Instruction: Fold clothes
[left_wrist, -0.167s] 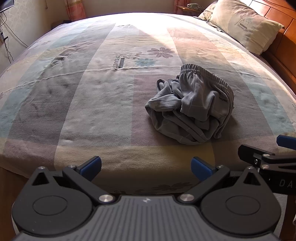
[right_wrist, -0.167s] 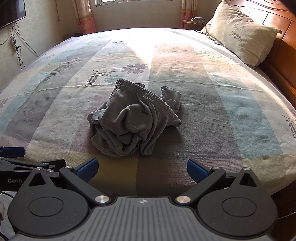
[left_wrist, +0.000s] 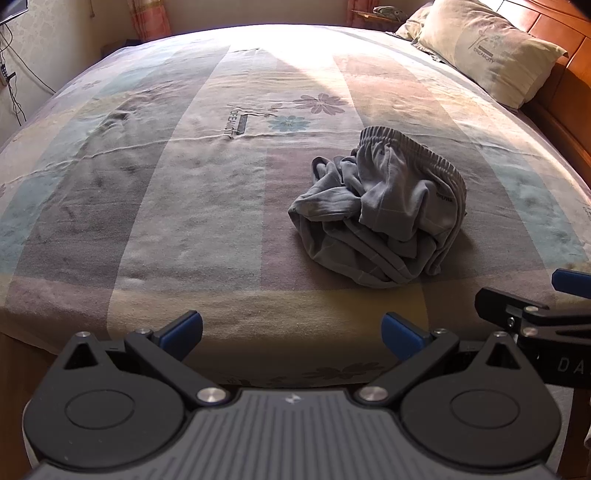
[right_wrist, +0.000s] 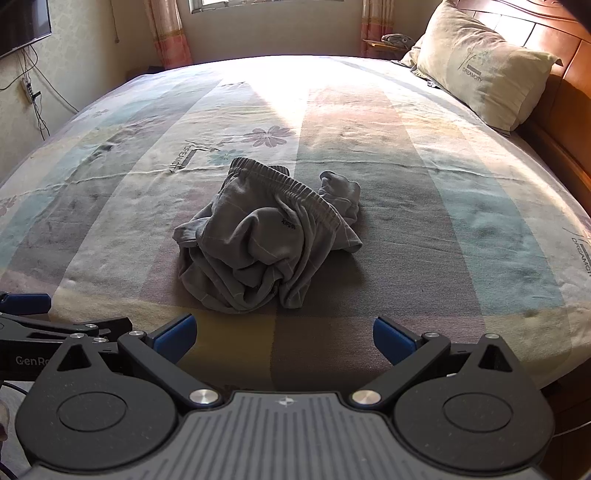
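On the bed, right of centre in the left wrist view and close to the near edge, sits a crumpled pair of grey trousers. It's a bunched heap, so no clear long axis shows; the elastic waistband arcs along the top and far side of the pile, facing the far end of the bed. From the right wrist camera the same heap lies dead ahead, with one loose end poking out on the side toward the pillow and headboard.

Now the grippers. The left gripper hovers level at the near edge of the bed, jaws spread wide, nothing between its blue pads, aimed at bare sheet to the left of the heap. The right gripper hangs beside it, likewise spread wide and empty, pointing straight at the trousers. Both are apart from the cloth. Each camera catches the other gripper at its frame edge: they're side by side.

The striped, flowered bedsheet lies mostly flat, sunlit at the far end.
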